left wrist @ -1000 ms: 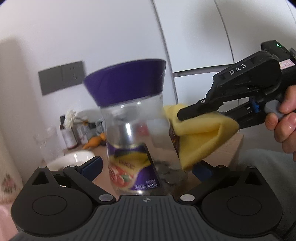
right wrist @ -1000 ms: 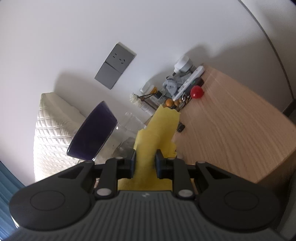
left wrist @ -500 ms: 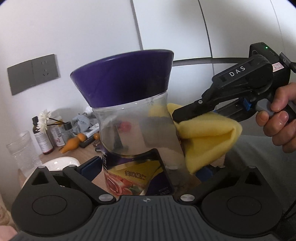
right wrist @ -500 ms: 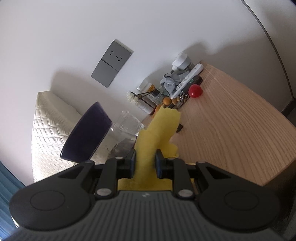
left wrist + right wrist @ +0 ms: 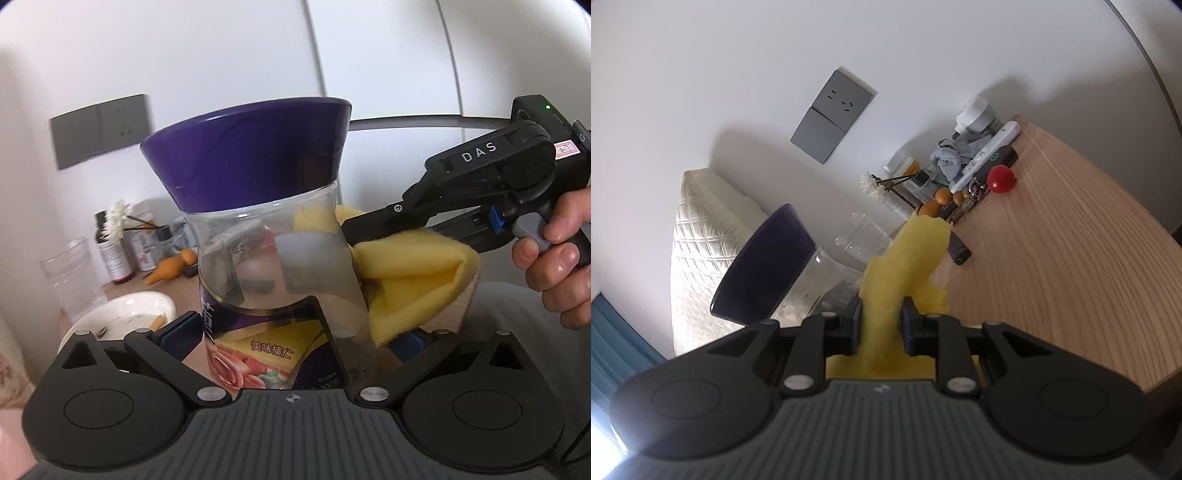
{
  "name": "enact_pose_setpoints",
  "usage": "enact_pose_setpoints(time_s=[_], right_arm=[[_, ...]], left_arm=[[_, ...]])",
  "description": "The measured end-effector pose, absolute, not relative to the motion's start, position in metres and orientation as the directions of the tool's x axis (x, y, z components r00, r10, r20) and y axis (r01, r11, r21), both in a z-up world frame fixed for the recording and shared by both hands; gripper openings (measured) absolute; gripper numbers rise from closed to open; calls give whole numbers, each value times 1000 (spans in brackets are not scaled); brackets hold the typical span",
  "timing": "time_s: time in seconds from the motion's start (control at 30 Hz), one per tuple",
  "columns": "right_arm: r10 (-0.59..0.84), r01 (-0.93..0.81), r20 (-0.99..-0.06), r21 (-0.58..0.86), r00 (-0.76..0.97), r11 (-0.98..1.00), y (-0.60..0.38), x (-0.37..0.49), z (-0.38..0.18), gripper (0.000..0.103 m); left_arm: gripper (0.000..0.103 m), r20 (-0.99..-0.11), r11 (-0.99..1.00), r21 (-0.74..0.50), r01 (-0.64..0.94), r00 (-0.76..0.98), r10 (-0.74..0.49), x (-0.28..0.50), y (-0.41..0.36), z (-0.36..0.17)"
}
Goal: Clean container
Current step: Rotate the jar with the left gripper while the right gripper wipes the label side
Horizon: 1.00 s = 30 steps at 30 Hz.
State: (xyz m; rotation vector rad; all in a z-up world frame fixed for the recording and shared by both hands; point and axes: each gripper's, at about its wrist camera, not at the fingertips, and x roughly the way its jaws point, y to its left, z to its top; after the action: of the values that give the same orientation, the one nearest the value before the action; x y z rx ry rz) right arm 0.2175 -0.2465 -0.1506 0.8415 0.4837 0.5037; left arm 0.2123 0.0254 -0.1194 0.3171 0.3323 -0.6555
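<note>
The left gripper is clamped on a clear plastic jar, blue pads pressing the jar's lower sides just above the printed label. The jar stands upright between the fingers, capped by a wide purple lid.

Only the left wrist view shows the right gripper from outside: a black tool coming in from the right, squeezed by a person's hand. It is pinched tight on a folded yellow cloth, and the cloth lies against the jar's right side, beneath the lid.

The right wrist view shows that grip from behind: the cloth rises straight out between the two nearly closed fingers, with the jar's purple lid just to the left of them, tilted in this picture.

Beyond the tools, this view alone shows the broad wooden tabletop stretching away on the right, a red ball among clutter by the wall, and a quilted white cushion on the left. The left wrist view alone shows a white bowl low on the left.

A grey wall socket appears in both.
</note>
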Motion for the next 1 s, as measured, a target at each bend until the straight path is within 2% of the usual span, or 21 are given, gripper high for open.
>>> enact_pose_setpoints(time_s=[0.37,0.57,0.7,0.8,1.0], right_arm=[[607,-272,-176,774,775,572,-245,231,-152,23],[593,-261,-161,785,789,562,-254,206,-145,23],[594,-263,-151,792,790,551,-252,191,-143,23],[595,-265,-146,794,790,546,-249,186,-142,23],[591,-256,-163,789,790,559,-239,186,-142,23]], left_arm=[[103,-365,849,137,511,822,-436,175,19,-114],[103,-377,815,135,564,789,-484,171,27,-112],[103,-395,777,190,600,772,-499,180,31,-108],[103,-437,743,196,640,736,-518,196,32,-109],[103,-462,730,201,654,720,-518,207,32,-114]])
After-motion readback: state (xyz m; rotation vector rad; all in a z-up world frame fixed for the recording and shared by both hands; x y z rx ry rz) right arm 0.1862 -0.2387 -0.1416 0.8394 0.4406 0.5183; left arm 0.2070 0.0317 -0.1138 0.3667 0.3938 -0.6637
